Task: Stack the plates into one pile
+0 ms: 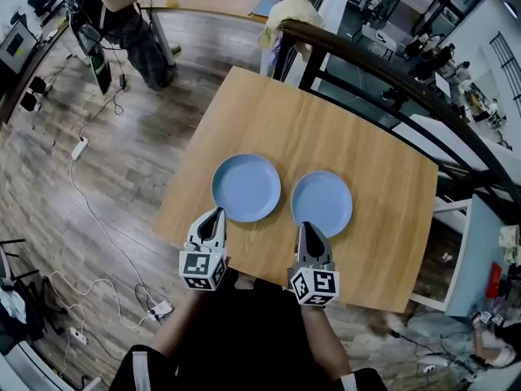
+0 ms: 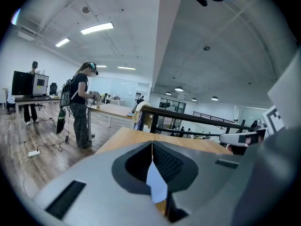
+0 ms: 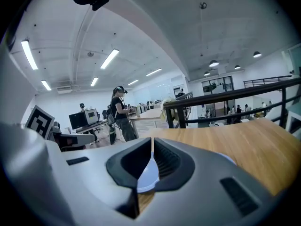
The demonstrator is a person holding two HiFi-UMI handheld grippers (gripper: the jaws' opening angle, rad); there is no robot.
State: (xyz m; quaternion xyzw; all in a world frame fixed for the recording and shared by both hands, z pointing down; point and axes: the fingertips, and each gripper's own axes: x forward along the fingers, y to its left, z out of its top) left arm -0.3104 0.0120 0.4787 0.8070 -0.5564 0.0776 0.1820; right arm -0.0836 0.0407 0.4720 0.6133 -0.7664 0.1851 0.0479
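Observation:
Two light blue plates lie side by side on the wooden table [image 1: 326, 129]: the left plate [image 1: 246, 187] and the right plate [image 1: 321, 203]. My left gripper [image 1: 218, 213] is shut and empty, its tip just short of the left plate's near rim. My right gripper [image 1: 304, 227] is also shut and empty, its tip at the right plate's near edge. In the left gripper view the closed jaws of the left gripper [image 2: 152, 147] show a sliver of blue plate [image 2: 156, 185] behind them. The right gripper view shows the right gripper [image 3: 151, 145] the same way, with plate [image 3: 146, 178] beyond the closed jaws.
A dark railing [image 1: 383, 63] runs along the table's far right side. A person [image 1: 122, 15] stands at another table far left. Cables and a power strip [image 1: 79, 147] lie on the wood floor to the left. A yellow cloth [image 1: 289, 15] hangs behind the table.

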